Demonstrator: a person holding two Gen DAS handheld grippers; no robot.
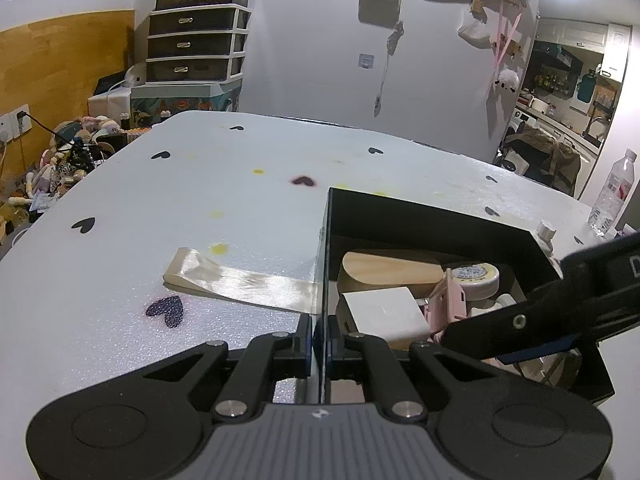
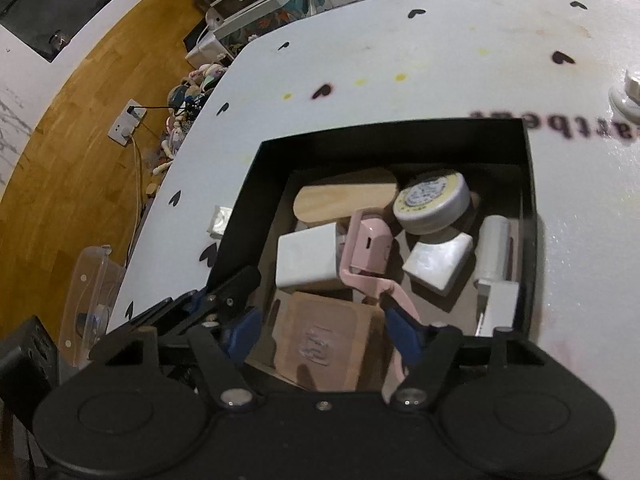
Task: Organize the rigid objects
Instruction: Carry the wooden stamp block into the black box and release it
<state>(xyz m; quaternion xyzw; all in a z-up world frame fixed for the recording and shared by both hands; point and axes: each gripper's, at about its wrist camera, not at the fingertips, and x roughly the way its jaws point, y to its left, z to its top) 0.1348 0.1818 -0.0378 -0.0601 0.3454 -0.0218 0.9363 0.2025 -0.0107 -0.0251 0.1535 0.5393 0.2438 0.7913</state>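
Black box [image 1: 432, 220] sits near the table's [image 1: 160, 200] right edge in the left wrist view, holding a wooden block [image 1: 390, 270], a white block [image 1: 384, 312] and a round tin [image 1: 476, 278]; the left gripper [image 1: 320, 344] pinches its near wall. A water bottle [image 1: 612, 192] stands beyond.

In the right wrist view, the right gripper [image 2: 320, 332] hangs spread over a pink tool [image 2: 370, 256] and brown case [image 2: 324, 344]; table print partly reads "artbe".

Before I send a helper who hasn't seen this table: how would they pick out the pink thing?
Find the black box on the white heart-print table. The pink tool lies mid-box, between a white block and a round tin. It is the only pink item, with a thin handle.
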